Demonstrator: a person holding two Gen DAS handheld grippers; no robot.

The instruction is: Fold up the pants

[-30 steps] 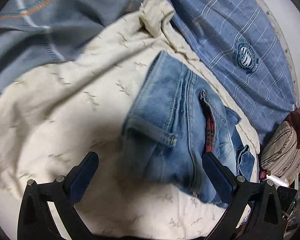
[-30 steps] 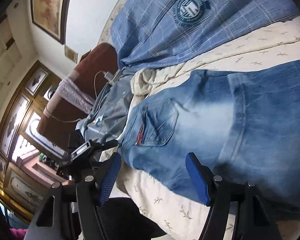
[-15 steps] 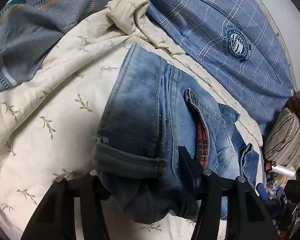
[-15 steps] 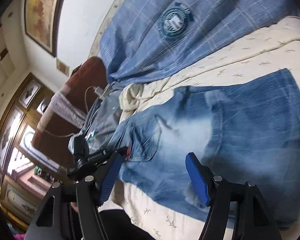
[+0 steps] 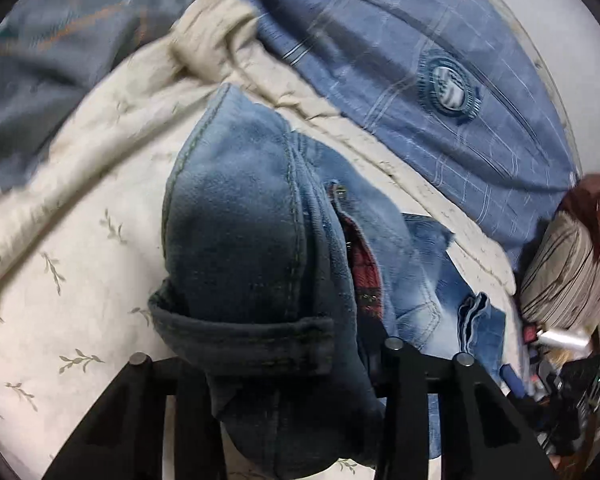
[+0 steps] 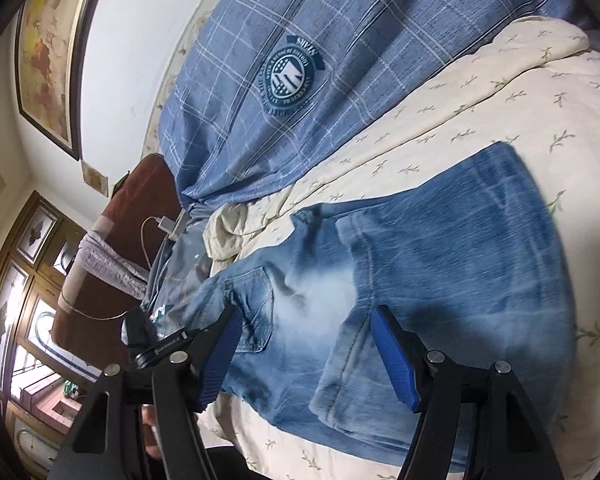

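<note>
Pants (image 6: 440, 280) lie on the cream bedspread (image 6: 500, 92), one cuffed end bunched between the closing fingers of the left gripper (image 5: 284, 364) for folding over, while the right gripper (image 6: 304, 348) hovers wide, empty.

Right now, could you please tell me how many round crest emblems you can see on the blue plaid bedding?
1. The round crest emblem sits on the blue plaid bedding, beyond the jeans lying on the cream leaf-print sheet. Folds may hide others.
</note>
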